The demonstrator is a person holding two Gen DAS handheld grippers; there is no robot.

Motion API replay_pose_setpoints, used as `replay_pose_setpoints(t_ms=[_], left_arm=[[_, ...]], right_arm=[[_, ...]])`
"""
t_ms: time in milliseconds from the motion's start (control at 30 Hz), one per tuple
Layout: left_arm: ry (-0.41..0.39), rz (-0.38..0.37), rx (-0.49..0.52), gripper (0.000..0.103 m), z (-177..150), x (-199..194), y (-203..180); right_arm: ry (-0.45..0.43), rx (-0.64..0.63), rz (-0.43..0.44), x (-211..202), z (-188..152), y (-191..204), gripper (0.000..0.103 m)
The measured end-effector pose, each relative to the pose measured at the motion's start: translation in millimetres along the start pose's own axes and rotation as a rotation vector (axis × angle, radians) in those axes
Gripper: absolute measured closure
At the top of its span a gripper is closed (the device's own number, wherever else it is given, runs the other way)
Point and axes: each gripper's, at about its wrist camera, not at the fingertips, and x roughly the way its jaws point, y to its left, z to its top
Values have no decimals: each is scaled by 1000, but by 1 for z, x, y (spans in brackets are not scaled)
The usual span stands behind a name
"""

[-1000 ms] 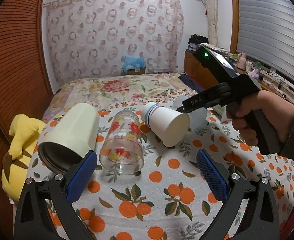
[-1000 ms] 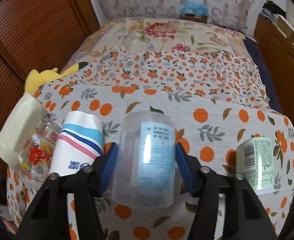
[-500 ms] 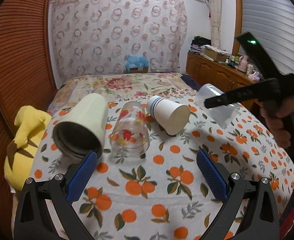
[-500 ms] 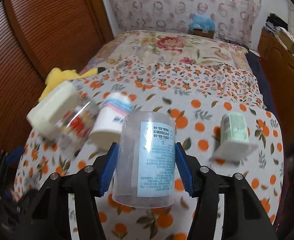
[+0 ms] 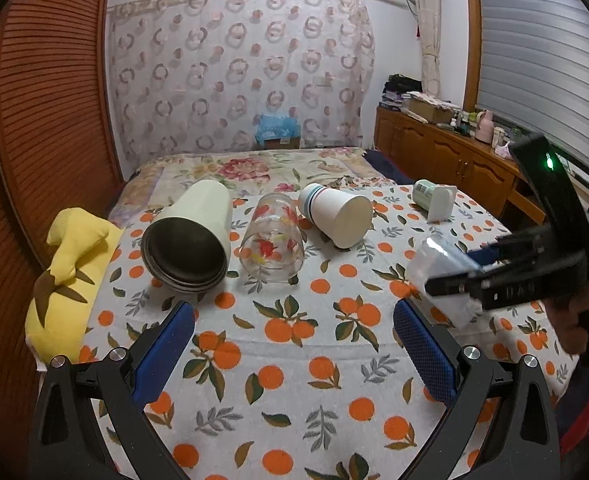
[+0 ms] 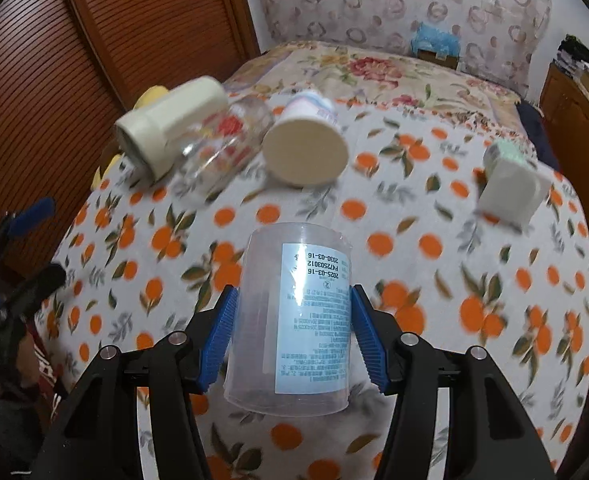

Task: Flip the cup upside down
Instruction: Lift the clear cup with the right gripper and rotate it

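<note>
My right gripper is shut on a clear plastic cup with a printed label, held above the orange-print cloth. The cup's closed base points away from the camera and its open rim is nearest. In the left wrist view the same cup and right gripper hang at the right, over the cloth. My left gripper is open and empty, low over the near part of the cloth.
Lying on their sides at the back: a cream tumbler, a printed glass, a striped paper cup and a green-white cup. A yellow plush toy lies at the left edge. A wooden cabinet stands at the right.
My right gripper has carried the clear cup up and back toward the near right of the cloth, away from the row of cups. The left gripper has pulled back slightly and stays open.
</note>
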Motion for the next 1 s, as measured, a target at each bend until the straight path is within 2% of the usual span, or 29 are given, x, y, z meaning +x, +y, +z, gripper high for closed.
replay_pose_setpoints(t_ms=[167,433,500,533,733,1000], left_arm=[[19,-5,-7,6,0,4,-1],[61,-17,-20,7,1,16,-2],[69,-23,-28,6,2,19,-2],[73,-26,-30,7,2,19,-2],[82,-33,-30,7,12,22,-9],[134,-81,-61,7,27,39,-35]], right_arm=[[34,23,-2,10,-9,1,43],[30,43,-4,15,-7,-5,42],[27,46,2,14,-7,-5,35],[20,45,-1,12,-7,-5,32],[-44,45,8,-13,-9,-12,31],[-182,75,-47,-56,-35,-46,28]])
